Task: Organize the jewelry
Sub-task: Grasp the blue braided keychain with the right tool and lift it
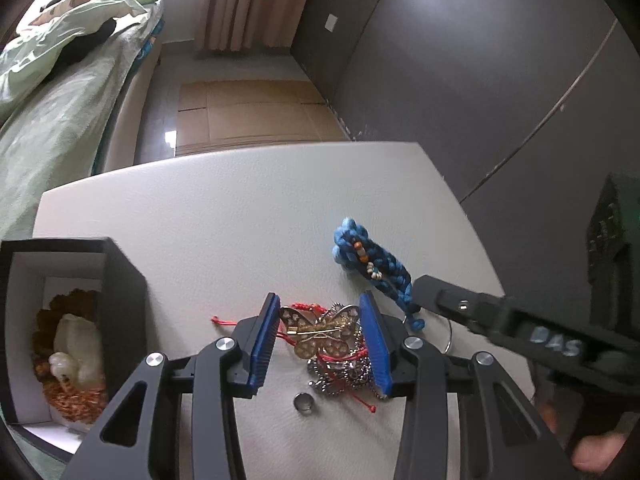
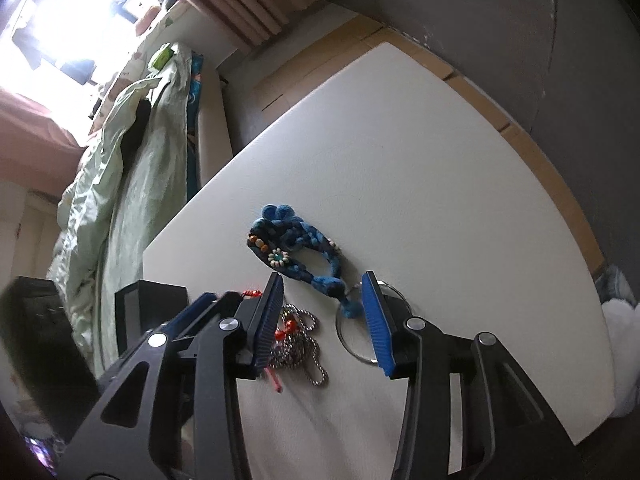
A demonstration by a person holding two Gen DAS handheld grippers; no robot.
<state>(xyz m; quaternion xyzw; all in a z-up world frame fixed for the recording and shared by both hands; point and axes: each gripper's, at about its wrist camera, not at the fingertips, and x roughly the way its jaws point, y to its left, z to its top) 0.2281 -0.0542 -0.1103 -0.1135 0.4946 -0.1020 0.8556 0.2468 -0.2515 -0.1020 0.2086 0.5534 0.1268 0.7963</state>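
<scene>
My left gripper [image 1: 320, 316] is open, its blue pads either side of a gold butterfly brooch [image 1: 320, 330] that lies on a tangle of red cord [image 1: 304, 308] and silver ball chain [image 1: 340, 376]. A blue braided keychain [image 1: 372, 264] with beads lies to the right; its metal ring [image 2: 360, 328] sits between the pads of my open right gripper [image 2: 324, 292]. The keychain [image 2: 288, 248] and ball chain [image 2: 300, 344] also show in the right wrist view. A black box [image 1: 120, 300] at the left holds a white stone piece [image 1: 76, 344] on orange beads.
A small round silver piece [image 1: 304, 403] lies on the white table [image 1: 220, 220] near me. The right gripper's body [image 1: 520, 332] reaches in from the right. A bed [image 1: 60, 120] stands beyond the table's left edge, a dark wall [image 1: 460, 60] to the right.
</scene>
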